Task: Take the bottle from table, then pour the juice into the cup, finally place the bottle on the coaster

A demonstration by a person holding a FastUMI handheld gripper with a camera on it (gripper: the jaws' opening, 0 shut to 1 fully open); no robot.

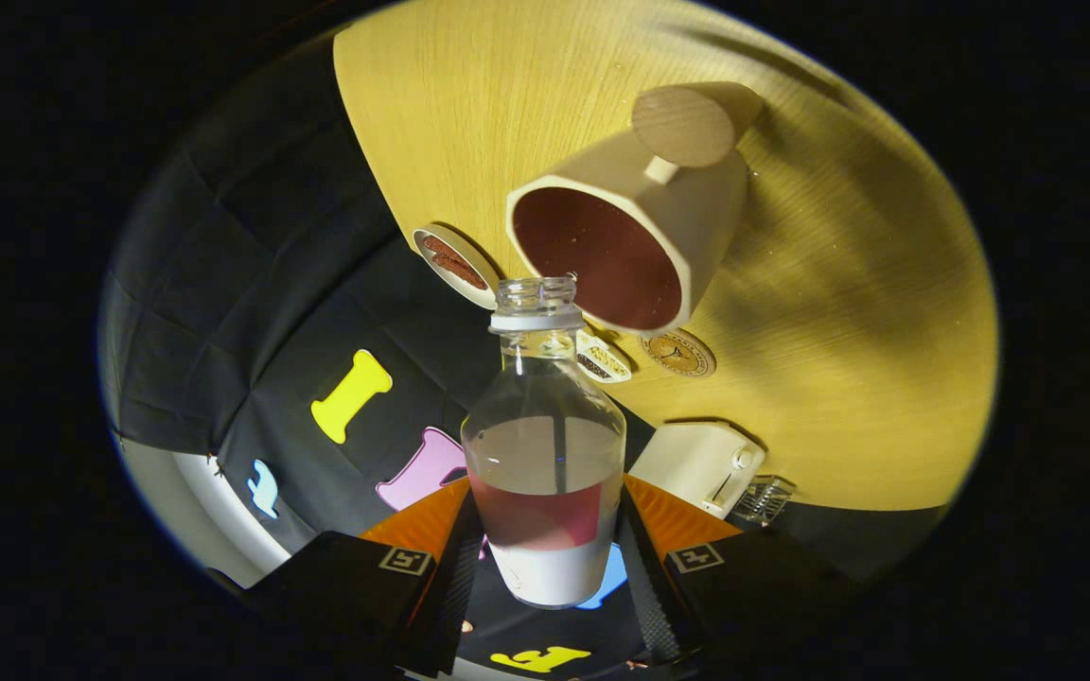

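Gripper (545, 567) clamped on bottle (545, 445), one finger pressing each side of the lower body. Grip set low, judged to leave neck and mouth free for pouring. Bottle uncapped, clear, part-filled with red juice (545, 515). Whole view rolled, so bottle appears tipped toward cup (625, 241); liquid level reads flat across the body, well short of the neck. No stream visible at the mouth. Pour judged started in tilt only, with no juice leaving yet.

Cup pale outside, dark red inside, standing on table (867, 312) just beyond bottle mouth. Mouth lies close to cup's near rim, overlapping it in view; whether mouth is over the opening cannot be told. More tilt needed before juice reaches the neck.

Small round items near cup: brown-faced one (455, 263) to one side, patterned disc (678, 354) by cup base, another small piece (602, 361) behind bottle neck. Which serves as coaster cannot be told with certainty; patterned disc judged likeliest. White box (701, 463) near table edge, beside the fingers.

Open table beyond cup wide and bare. Room tight between cup, discs and table edge: risk of clipping cup rim during tilt or set-down.
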